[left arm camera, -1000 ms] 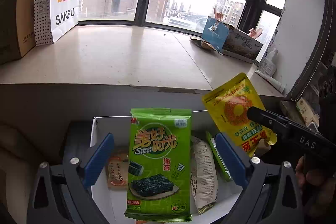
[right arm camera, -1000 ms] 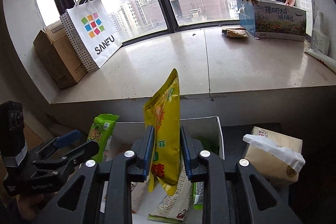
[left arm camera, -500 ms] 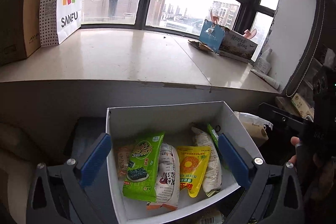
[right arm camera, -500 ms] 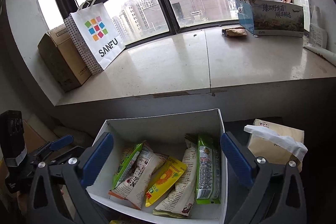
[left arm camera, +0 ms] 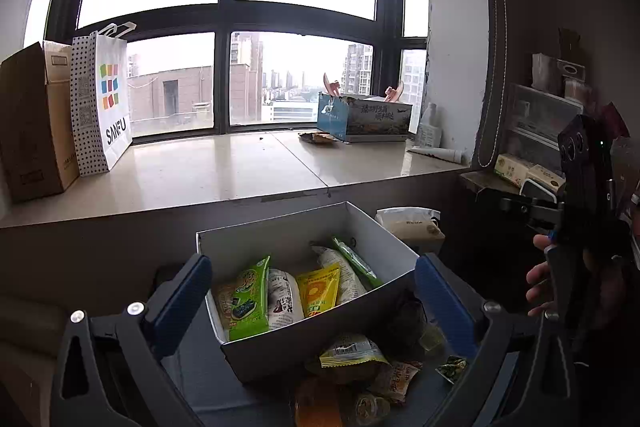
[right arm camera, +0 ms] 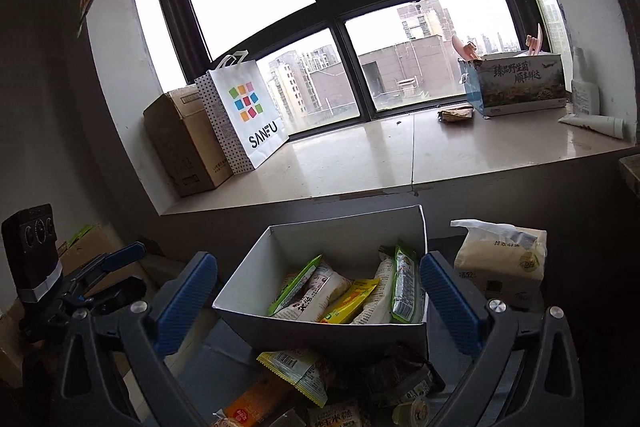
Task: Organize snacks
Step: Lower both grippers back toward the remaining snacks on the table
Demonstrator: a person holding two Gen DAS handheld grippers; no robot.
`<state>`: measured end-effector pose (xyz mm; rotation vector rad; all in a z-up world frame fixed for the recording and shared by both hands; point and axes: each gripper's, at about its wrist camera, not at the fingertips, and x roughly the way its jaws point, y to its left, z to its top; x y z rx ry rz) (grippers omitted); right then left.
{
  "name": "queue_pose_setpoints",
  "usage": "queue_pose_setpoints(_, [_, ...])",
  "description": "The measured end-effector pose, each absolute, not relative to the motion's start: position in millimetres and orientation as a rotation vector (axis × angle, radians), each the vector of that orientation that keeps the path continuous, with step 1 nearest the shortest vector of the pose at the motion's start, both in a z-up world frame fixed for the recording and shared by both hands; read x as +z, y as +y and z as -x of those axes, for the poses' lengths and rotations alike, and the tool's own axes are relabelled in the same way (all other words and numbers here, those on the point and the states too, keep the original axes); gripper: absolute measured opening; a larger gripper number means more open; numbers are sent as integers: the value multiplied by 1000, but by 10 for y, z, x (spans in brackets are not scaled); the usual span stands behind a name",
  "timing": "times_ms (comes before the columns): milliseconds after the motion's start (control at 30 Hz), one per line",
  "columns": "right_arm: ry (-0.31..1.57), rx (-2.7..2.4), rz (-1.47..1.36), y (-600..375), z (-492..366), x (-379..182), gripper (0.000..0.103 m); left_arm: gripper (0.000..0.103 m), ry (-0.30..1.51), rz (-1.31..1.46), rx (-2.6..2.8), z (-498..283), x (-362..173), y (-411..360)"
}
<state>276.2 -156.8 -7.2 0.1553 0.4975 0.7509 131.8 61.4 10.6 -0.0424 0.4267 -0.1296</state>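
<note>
A white open box point(left arm camera: 280, 231) point(right arm camera: 344, 235) holds several snack packets, among them a green seaweed pack point(left arm camera: 244, 299) and a yellow pack point(left arm camera: 318, 291) point(right arm camera: 348, 301). Loose snacks point(left arm camera: 352, 359) point(right arm camera: 296, 367) lie in a pile on the near side of the box. My left gripper point(left arm camera: 312, 299) is open and empty, held back from and above the box. My right gripper point(right arm camera: 318, 299) is open and empty, also back from the box. The right gripper also shows at the right edge of the left wrist view point(left arm camera: 532, 205).
A tissue pack point(right arm camera: 504, 259) point(left arm camera: 408, 225) stands right of the box. Behind runs a stone window sill point(left arm camera: 224, 167) with a SANFU bag point(right arm camera: 244, 111), a cardboard carton point(right arm camera: 180, 143) and a printed box point(right arm camera: 520, 83). Shelving point(left arm camera: 536, 123) is at right.
Both grippers have let go of their packs, green seaweed from the left and yellow from the right, which now lie in the box. Both have opened wide, pulled back and risen.
</note>
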Motion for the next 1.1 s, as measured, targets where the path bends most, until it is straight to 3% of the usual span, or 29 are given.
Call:
queue_pose_setpoints(567, [500,664,-112,-2229,-1417,-702,103,103,509,114,-219,-359,-558,166])
queue_pose_setpoints(1100, [626,575,-78,-2421,-1527,-1240,103,103,593,190,-183,-355,-875,299])
